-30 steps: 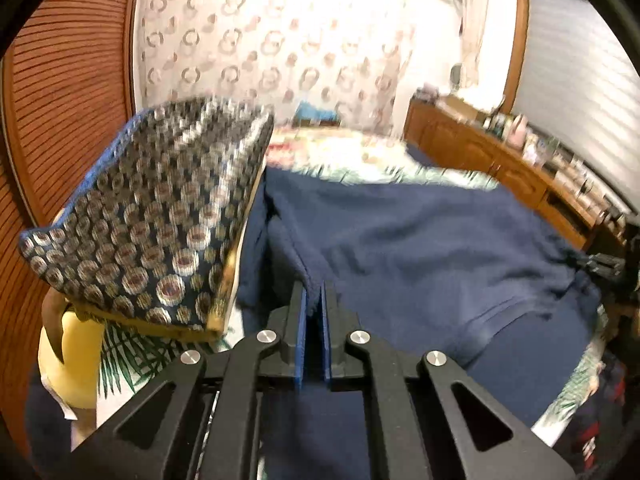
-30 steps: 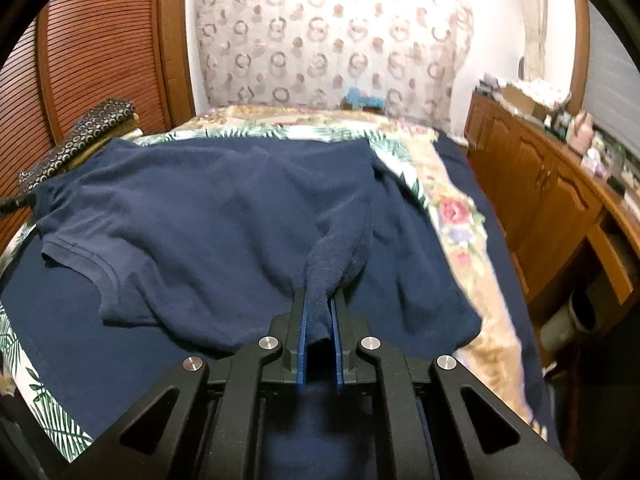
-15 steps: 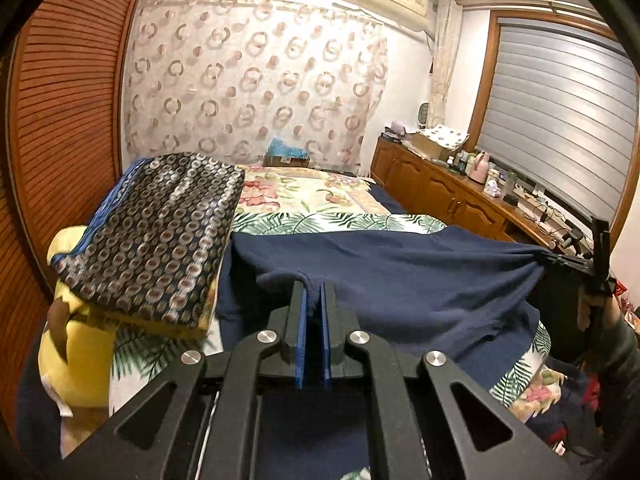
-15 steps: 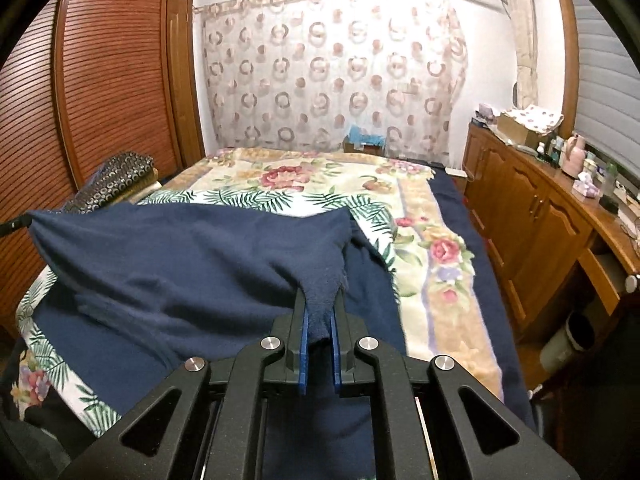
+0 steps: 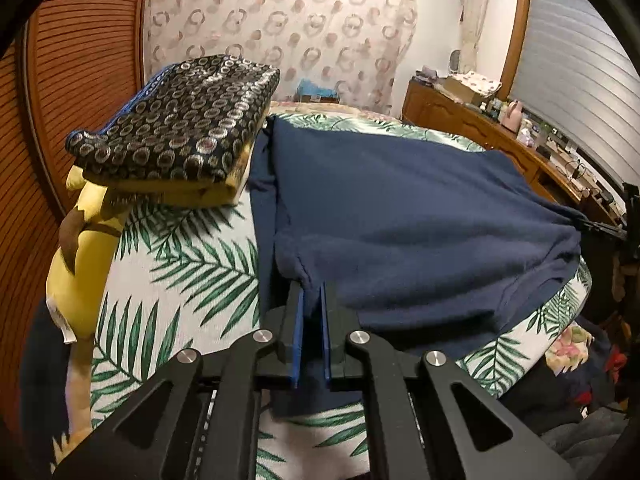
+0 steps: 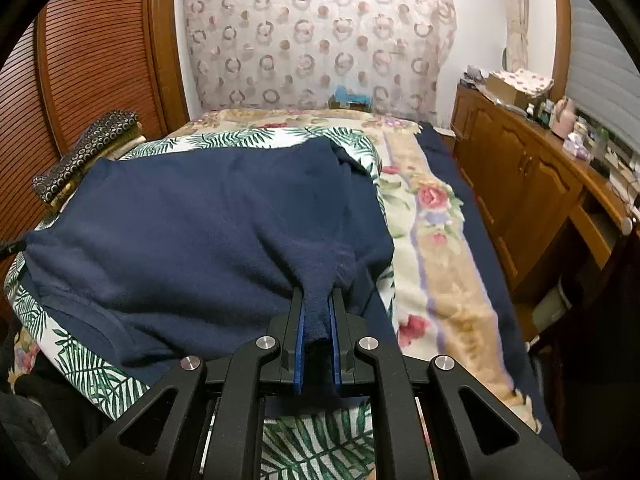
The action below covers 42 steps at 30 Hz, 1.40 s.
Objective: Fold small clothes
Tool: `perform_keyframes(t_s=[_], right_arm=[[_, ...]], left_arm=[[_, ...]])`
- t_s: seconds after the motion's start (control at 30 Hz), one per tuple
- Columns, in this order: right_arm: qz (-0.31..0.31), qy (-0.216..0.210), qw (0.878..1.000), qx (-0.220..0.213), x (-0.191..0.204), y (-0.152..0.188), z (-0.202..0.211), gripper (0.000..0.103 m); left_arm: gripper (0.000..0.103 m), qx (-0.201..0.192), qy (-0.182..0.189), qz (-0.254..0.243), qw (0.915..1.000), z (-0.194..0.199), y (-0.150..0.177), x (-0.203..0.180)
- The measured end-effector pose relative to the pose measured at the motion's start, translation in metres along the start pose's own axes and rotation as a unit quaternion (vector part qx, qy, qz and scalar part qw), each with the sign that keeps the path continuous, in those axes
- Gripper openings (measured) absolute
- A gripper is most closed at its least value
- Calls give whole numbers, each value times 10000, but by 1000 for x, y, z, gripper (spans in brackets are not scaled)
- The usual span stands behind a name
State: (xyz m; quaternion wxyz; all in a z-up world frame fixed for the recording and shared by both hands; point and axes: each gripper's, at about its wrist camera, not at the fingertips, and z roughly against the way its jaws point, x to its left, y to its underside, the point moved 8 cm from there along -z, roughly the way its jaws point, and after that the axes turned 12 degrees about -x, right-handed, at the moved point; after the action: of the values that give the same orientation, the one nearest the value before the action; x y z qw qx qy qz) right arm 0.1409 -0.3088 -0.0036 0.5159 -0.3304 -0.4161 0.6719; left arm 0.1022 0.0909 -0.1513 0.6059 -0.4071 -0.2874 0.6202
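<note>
A navy shirt (image 5: pixel 400 208) lies doubled over on the palm-leaf bedspread (image 5: pixel 192 272). My left gripper (image 5: pixel 311 286) is shut on a pinch of its near left corner. The right gripper (image 6: pixel 317 292) holds the near right corner of the shirt (image 6: pixel 200 216); a thick fold of cloth sits between its blue pads, and its jaws are opening. Each gripper's tip shows at the far edge of the other's view, with the cloth stretched between them. A lower layer of the shirt sticks out beneath the top one.
A folded dark ring-patterned blanket (image 5: pixel 180 128) rests on a yellow plush toy (image 5: pixel 84 240) at the bed's left. A wooden dresser (image 6: pixel 540 184) with clutter on top runs along the right. Louvred wardrobe doors (image 6: pixel 100 60) stand on the left. Dark clothes lie by the bed's near edge.
Half a second ago both grippers held the shirt's edge stretched up in the air. They have since come down, and the cloth now rests on the bed.
</note>
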Motion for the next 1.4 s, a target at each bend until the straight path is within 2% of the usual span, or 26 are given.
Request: perform_keyframes(t_s=[0.03,0.1,0.17,0.23,0.33,0.43,0.5,0.53,0.57,0.6,0.93,1.2,1.23,1.3,1.4], right_arm=[[15,60,10000,-13,1,0,1,16],[47,128,9999,-43,3,-3,4,20],[74,222,9997,-83,0,-7,12,31],[66,221,9995,-197,2,-9,19,46],[49,132,9994,-301,12,-10,24,57],[74,-21,9993,-371,23,-7,24,59],[83,-155,9991,-397,33,-5,23,59],[96,-244,9988,-403,41,-5,21,60],[100,-320,9986,-407,47,-4,19,60],[108,-409,9983,-402,54,-3,17,60],[405,-1056,9933,-216,107,9,-15,61],[594,-1301,9897,52,120,13,-43,63],[636,-1290,9896,99,120,15,-47,63],[722,-1219,9898,159,118,18,-54,64],[876,-955,9915,52,115,16,-59,69]], left_arm=[[7,14,-26,-13,10000,0,1,0],[8,27,-51,-30,10000,1,5,0],[8,40,-70,-20,10000,1,7,-1],[9,26,-101,-33,9999,3,8,-2],[15,-9,-172,-92,9998,5,7,-2],[27,-63,-170,-123,9998,6,5,-2],[51,-92,-121,-99,9998,6,3,-2],[58,-108,-108,-76,9999,6,3,-1],[75,-120,-108,-34,9999,6,3,0],[85,-137,-115,-9,9998,5,2,0],[86,115,-308,111,9994,-9,13,9],[85,111,-302,197,9993,-9,17,10],[83,92,-223,220,9995,-8,17,9],[63,125,-120,290,9994,-8,18,8],[46,167,-139,341,9992,-9,20,10]])
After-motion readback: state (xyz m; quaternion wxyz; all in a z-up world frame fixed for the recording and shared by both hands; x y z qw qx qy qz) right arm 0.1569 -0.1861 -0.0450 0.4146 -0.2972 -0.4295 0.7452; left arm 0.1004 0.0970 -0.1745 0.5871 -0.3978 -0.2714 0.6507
